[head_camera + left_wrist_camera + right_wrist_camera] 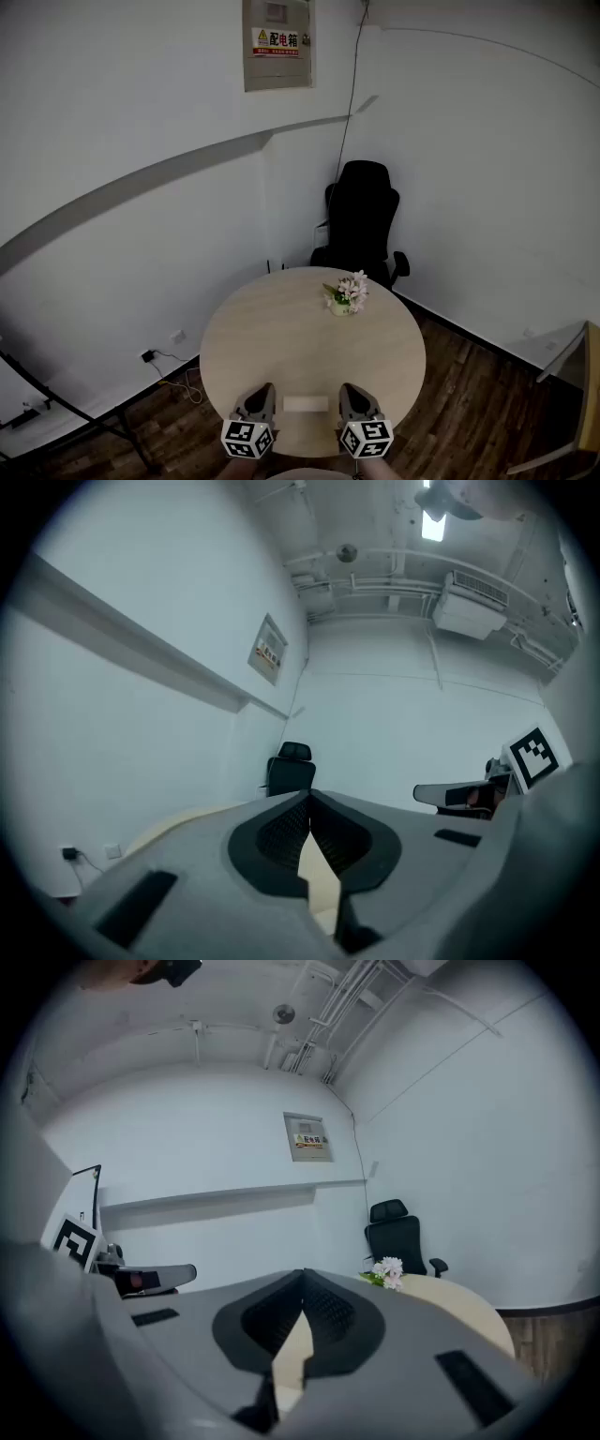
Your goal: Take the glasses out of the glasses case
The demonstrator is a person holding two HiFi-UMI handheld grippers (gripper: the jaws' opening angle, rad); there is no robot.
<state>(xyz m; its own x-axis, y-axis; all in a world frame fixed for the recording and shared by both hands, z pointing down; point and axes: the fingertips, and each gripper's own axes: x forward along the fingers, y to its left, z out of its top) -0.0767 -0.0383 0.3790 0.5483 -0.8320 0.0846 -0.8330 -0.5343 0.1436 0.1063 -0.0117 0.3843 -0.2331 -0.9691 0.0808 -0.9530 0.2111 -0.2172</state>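
Watching the head view, I am seeing both tools hovering level at the near edge of the round wooden table (281,337).

- The left gripper (262,392) is sitting just left of the glasses case (306,404). In its own view the jaws are meeting at the tips, pinched together on nothing.
- The right gripper (350,391) is sitting just right of the case. Its jaws are likewise pressing tip to tip, with nothing between them.
- The case, a pale oblong, is lying flat on the tabletop between the two grippers, close to the near rim. I am not able to tell whether either gripper is touching it, or whether its lid is up or down.
- Each gripper view is catching the other gripper off to one side, so the two are pointing roughly the same way, across the table.
- A small pot of pale flowers (347,293) is standing toward the far side of the table, well apart from the case.
- A black office chair (361,220) is standing beyond the table in the corner of the room.
- An electrical panel box (277,42) is hanging high on the wall.
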